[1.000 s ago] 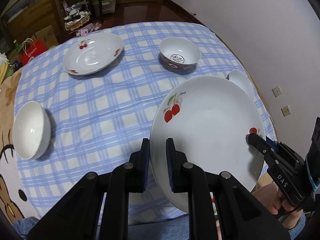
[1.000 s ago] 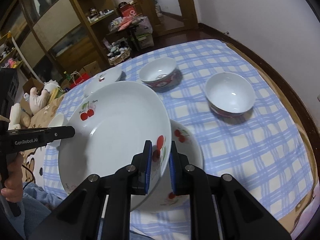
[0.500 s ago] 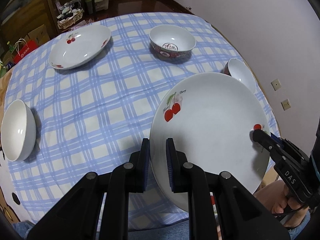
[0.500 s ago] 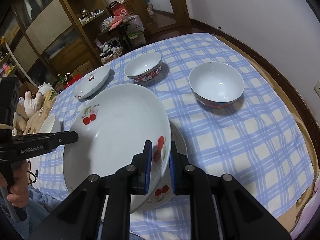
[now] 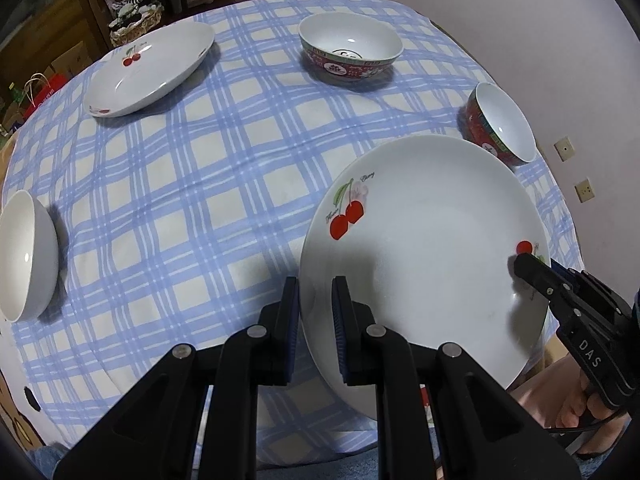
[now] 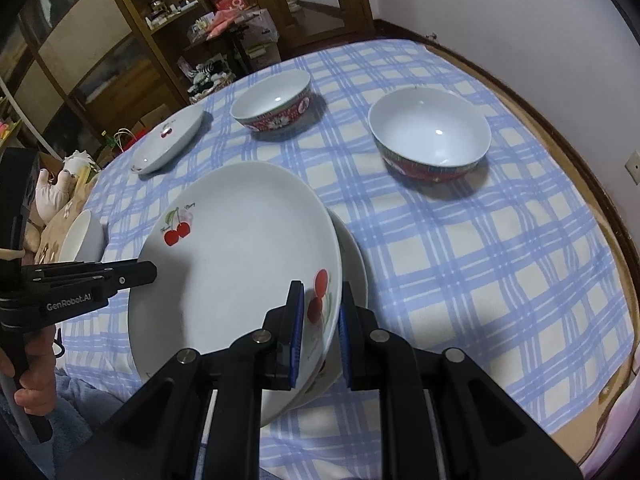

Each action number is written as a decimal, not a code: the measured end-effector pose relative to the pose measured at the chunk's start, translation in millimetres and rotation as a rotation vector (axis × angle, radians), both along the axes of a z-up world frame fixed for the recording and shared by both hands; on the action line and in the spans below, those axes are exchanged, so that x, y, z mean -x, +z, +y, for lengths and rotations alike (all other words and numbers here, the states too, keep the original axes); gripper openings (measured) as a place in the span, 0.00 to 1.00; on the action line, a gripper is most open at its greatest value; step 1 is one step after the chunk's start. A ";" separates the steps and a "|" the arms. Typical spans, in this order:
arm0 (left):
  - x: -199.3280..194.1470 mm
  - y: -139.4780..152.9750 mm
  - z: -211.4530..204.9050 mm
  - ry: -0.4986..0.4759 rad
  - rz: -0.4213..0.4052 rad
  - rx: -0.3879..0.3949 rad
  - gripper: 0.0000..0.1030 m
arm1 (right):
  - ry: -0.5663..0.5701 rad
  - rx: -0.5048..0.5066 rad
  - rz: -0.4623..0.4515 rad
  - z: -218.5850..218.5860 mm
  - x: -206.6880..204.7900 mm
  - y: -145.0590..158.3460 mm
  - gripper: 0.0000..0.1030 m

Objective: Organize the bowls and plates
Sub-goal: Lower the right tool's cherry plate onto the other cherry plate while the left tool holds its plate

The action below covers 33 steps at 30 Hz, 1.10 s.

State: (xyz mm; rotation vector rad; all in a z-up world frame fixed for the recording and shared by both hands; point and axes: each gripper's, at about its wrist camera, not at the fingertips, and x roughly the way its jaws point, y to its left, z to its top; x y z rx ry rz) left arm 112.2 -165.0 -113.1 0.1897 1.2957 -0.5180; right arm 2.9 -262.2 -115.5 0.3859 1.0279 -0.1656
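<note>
Over the checked tablecloth point(image 5: 200, 184), left tool point(image 5: 316, 312) and right tool point(image 6: 320, 320) each clamp the cherry plate point(image 5: 424, 248).

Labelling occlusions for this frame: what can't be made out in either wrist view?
- Lower plate: right wrist view shows only its rim; the held plate covers the rest. Contact between them cannot be told.
- Plain white bowl: cut by the left edge, left wrist view.
- Far red bowl: base hidden behind the held plate, left wrist view.
- Shelf clutter: too small, right wrist view.
</note>
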 end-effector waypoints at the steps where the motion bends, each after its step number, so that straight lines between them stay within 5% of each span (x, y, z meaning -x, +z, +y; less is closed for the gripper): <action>1: 0.1 -1.0 -0.5 -0.001 0.000 -0.003 0.15 | -0.001 0.000 0.002 -0.2 -0.4 -0.8 0.16; 33: 0.8 -26.8 -5.7 -0.011 0.030 -0.054 0.15 | -0.031 -0.037 0.097 -6.1 -16.7 -27.6 0.17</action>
